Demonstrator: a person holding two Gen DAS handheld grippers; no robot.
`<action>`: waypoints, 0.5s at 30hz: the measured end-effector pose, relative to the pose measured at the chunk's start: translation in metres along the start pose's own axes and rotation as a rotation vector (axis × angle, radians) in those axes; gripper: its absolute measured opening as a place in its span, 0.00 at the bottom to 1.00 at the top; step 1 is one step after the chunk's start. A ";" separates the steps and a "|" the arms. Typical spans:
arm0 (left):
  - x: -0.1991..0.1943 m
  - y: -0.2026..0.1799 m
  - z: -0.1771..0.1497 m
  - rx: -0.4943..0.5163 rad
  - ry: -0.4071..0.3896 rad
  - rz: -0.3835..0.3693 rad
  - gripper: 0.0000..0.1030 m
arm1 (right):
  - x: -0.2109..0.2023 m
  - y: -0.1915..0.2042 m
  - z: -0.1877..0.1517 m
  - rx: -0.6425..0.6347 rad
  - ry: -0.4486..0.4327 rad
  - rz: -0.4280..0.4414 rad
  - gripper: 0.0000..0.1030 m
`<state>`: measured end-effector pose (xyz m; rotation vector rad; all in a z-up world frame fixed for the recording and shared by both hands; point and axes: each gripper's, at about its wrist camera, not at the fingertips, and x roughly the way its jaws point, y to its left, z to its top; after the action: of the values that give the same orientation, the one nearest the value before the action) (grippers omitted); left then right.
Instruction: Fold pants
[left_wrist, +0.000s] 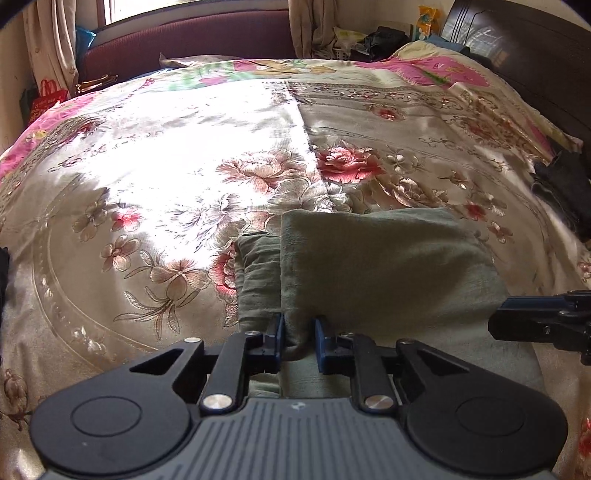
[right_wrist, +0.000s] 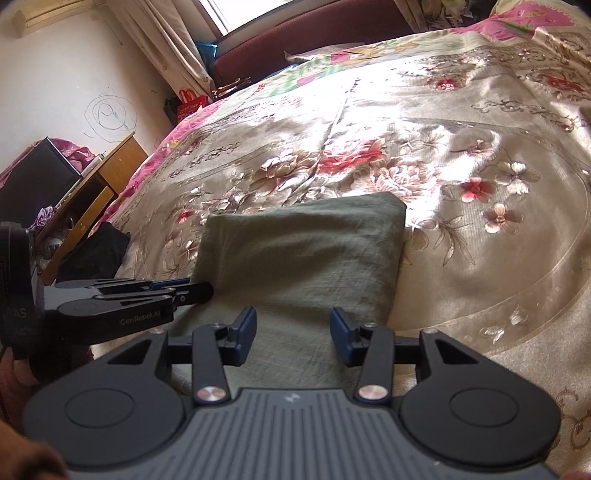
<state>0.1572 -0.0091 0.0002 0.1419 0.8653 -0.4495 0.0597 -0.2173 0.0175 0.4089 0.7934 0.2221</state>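
The grey-green pants (left_wrist: 388, 266) lie folded into a thick rectangle on the floral bedspread (left_wrist: 166, 192). My left gripper (left_wrist: 300, 341) is closed on the near left edge of the pants, with a fold of cloth pinched between its blue pads. In the right wrist view the same pants (right_wrist: 303, 251) fill the middle, and the left gripper (right_wrist: 192, 290) reaches in from the left onto their left edge. My right gripper (right_wrist: 293, 338) hovers open over the near part of the pants and holds nothing. It shows at the right edge of the left wrist view (left_wrist: 535, 325).
A dark garment (left_wrist: 565, 192) lies at the bed's right edge by the dark headboard (left_wrist: 535, 55). A maroon sofa (left_wrist: 184, 40) stands beyond the bed under the window. A wooden cabinet (right_wrist: 92, 192) and black cloth (right_wrist: 96, 254) are left of the bed.
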 end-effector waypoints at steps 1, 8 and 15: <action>0.002 0.000 0.001 0.002 0.002 -0.008 0.38 | -0.002 -0.003 0.001 0.012 -0.006 -0.004 0.44; -0.011 0.004 0.001 0.017 -0.022 -0.021 0.22 | 0.000 -0.012 0.002 0.050 0.001 -0.014 0.44; -0.038 0.039 -0.010 -0.057 -0.087 -0.007 0.21 | 0.002 0.003 0.007 0.013 -0.023 -0.007 0.44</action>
<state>0.1456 0.0414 0.0203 0.0662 0.7926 -0.4341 0.0658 -0.2155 0.0219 0.4199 0.7740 0.2057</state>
